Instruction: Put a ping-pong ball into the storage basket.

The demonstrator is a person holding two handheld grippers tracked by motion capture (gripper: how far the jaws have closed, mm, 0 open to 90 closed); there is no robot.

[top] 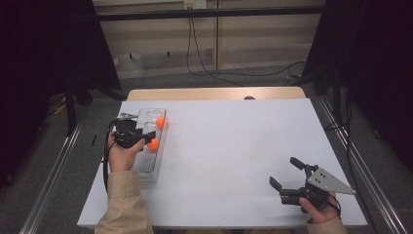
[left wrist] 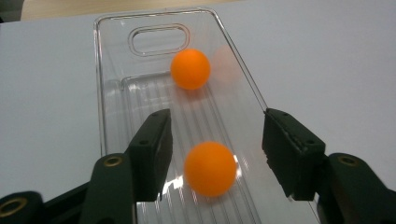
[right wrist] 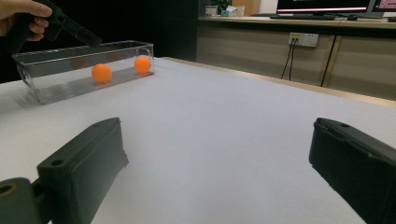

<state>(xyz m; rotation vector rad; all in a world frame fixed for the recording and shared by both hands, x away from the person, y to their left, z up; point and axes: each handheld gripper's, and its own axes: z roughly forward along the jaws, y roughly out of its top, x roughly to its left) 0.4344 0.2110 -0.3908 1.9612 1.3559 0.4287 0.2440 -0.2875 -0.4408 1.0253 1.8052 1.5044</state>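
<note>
Now, my left claw [left wrist: 217,144] over clear tray [left wrist: 107,93], jaws parted, pads clear of near orange ball [left wrist: 210,168] lying loose on tray floor, lower centre of frame. Second ball [left wrist: 190,68] rests upper centre, toward handle slot. Looks like drop step, ball just let go. Next: lift clear without nudging tray wall. My right claw [top: 292,178] idles wide open, empty, lower right of high view.

Clear box [left wrist: 112,60] — near end cut off.

Even, soft light on the white table [top: 234,156], dark surroundings, slight blur, glare on the clear tray [left wrist: 112,60].
</note>
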